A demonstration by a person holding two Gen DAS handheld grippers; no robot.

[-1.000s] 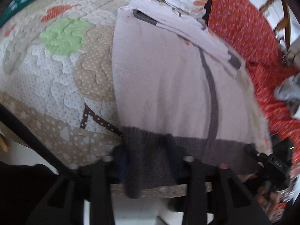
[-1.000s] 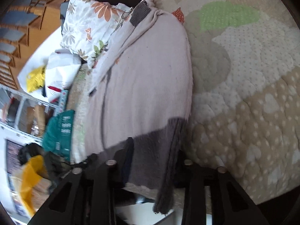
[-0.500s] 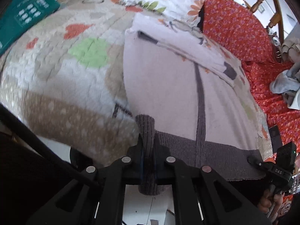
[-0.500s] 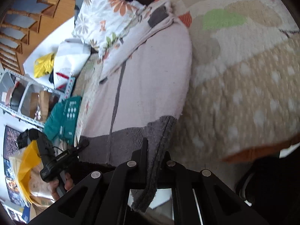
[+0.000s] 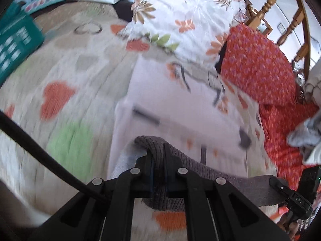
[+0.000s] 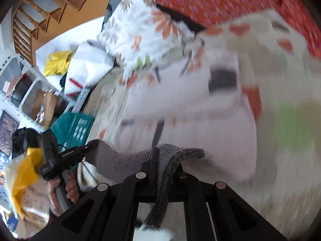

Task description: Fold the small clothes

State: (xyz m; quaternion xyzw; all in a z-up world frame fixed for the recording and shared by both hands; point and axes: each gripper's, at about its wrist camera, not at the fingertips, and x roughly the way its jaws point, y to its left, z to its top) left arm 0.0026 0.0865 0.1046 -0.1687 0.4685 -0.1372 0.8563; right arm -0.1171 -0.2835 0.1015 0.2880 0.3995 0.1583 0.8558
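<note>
On quilt: pale pink garment, grey ribbed hem bunched

Patchwork quilt with orange hearts and a green patch, spread as the work surface; floral pillow at its far edge, beside a red patterned cover. Teal plastic basket at the quilt's side, near a white bag and a yellow bag. Wooden stair balusters behind; white shelving against the wall. Much blurred
</note>
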